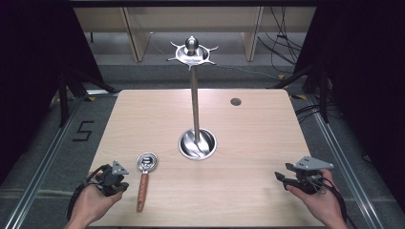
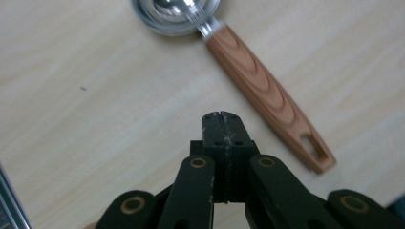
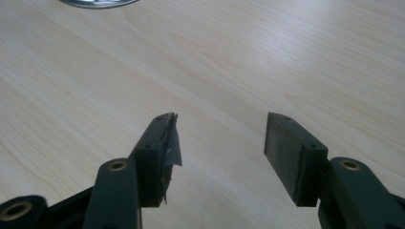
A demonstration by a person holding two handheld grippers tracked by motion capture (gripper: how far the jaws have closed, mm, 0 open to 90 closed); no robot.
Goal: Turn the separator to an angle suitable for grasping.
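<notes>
A metal scoop with a wooden handle (image 1: 144, 175) lies on the table at the front left, bowl pointing away from me. In the left gripper view the same scoop (image 2: 260, 90) lies just beyond and to the right of my jaws. My left gripper (image 1: 120, 187) rests at the table's front left, beside the scoop's handle; its jaws are pressed together with nothing between them (image 2: 223, 125). My right gripper (image 1: 280, 175) sits at the front right, jaws standing apart over bare wood (image 3: 219, 138). A tall metal stand (image 1: 195, 95) with hooks on top rises from a round base at the table's middle.
The wooden table (image 1: 248, 152) has a small round grommet (image 1: 235, 101) near its far right. Black curtains flank both sides, and cables lie on the floor behind the table. The stand's base rim (image 3: 98, 3) shows at the top of the right gripper view.
</notes>
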